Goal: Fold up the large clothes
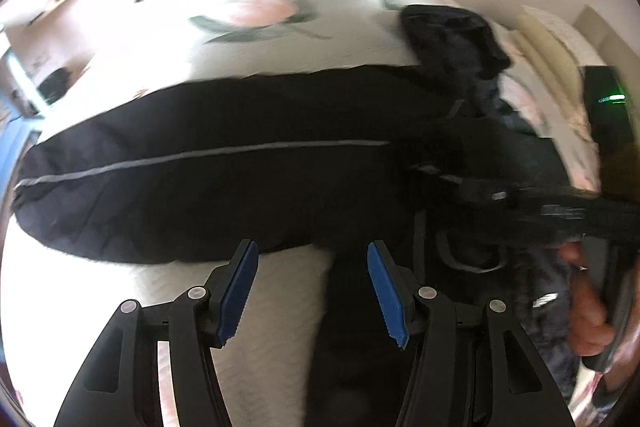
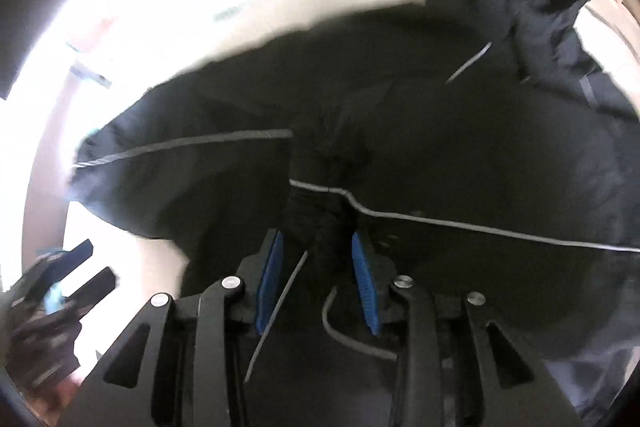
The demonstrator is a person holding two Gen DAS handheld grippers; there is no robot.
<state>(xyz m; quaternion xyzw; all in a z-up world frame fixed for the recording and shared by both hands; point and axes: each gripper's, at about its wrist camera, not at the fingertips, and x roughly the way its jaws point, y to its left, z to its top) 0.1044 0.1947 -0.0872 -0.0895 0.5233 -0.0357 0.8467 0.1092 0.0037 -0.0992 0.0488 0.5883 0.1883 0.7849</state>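
Black jacket (image 1: 208, 171) with thin grey piping, spread on the bed.
It lies lengthwise left to right, its hood (image 1: 452, 39) bunched at the far right.

**No legible text**

Nothing can be read in either view. The black jacket (image 1: 208, 171) bears only plain grey piping, with no readable label or logo. The black device (image 1: 608, 103) near the bed's right edge shows a green light; its markings are too blurred to read.
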